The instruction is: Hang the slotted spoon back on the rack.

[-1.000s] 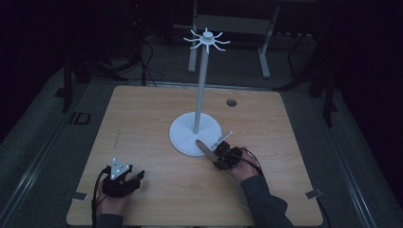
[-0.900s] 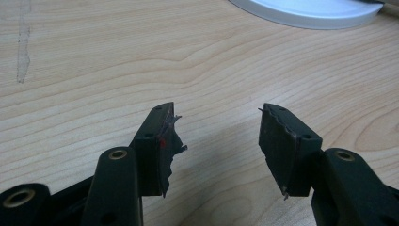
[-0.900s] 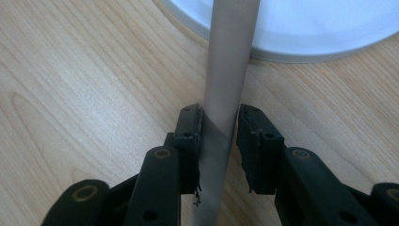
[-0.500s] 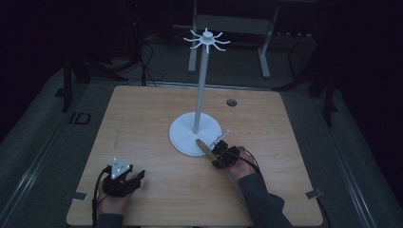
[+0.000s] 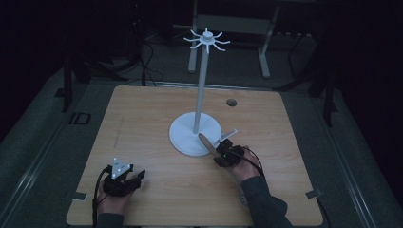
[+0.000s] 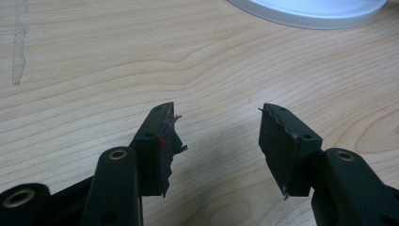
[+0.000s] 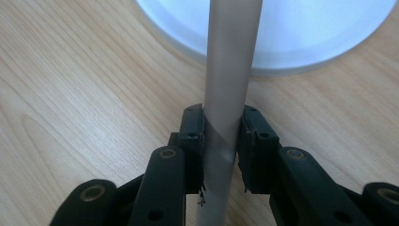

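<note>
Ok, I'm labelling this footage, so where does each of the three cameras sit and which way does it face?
High view: above the person's side, facing forward and down on the light wooden table; both forearms show.
Left gripper view: on the left gripper, facing bare tabletop, fingers apart.
Right gripper view: on the right gripper, its fingers clamping a grey rod-like handle.
Shared: all three show the white round stand base.

— From up high I can't tell what that grey tube (image 7: 229,94) in my right tongs (image 7: 222,141) is; the top edge cuts it off.

— And the white stand base (image 6: 310,12)?

— Clipped too, top edge.
</note>
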`<action>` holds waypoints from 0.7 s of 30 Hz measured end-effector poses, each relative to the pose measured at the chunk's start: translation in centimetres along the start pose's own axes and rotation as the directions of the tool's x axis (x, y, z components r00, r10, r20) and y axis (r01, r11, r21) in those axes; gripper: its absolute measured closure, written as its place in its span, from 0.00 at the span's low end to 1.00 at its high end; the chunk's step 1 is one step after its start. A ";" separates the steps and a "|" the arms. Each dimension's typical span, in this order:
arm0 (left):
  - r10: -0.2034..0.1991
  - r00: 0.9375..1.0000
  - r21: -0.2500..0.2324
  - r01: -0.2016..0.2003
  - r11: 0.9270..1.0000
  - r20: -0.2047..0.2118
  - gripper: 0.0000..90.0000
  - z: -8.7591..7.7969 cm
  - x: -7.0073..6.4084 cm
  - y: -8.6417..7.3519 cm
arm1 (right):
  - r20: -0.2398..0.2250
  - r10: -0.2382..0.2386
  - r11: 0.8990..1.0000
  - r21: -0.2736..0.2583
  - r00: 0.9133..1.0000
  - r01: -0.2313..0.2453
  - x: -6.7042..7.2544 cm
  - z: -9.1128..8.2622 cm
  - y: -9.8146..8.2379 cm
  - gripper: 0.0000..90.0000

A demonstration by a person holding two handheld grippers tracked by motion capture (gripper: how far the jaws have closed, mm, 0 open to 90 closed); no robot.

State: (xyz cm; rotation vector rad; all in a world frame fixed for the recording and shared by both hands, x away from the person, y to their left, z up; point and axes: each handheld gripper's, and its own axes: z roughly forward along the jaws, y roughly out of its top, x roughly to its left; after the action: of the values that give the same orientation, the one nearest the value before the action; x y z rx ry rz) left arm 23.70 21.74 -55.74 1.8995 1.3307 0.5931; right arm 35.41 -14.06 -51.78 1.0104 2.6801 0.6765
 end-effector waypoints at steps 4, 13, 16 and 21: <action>0.006 1.000 0.002 -0.006 1.000 0.000 0.52 0.0 -0.1 0.0 | 0.011 0.012 0.999 -0.049 1.000 -0.011 0.0 -1.1 0.1 0.82; 0.003 1.000 0.002 -0.003 1.000 0.000 0.52 0.1 0.0 0.0 | 0.059 0.051 0.982 -0.183 0.997 -0.039 -0.5 -3.4 0.4 0.82; 0.007 1.000 0.004 -0.007 1.000 0.000 0.52 0.0 -0.1 0.0 | 0.075 0.066 0.968 -0.246 0.995 -0.045 -0.8 -4.3 0.5 0.82; -0.001 1.000 0.000 0.001 1.000 -0.003 0.52 -0.1 0.0 -0.1 | 0.078 0.079 0.945 -0.324 0.994 -0.050 -0.9 -5.4 0.6 0.82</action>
State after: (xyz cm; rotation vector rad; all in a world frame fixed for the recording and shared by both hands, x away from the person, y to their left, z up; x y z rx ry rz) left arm 23.57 21.83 -55.73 1.8983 1.3333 0.5960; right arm 34.64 -16.15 -46.79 1.0150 2.3646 1.0159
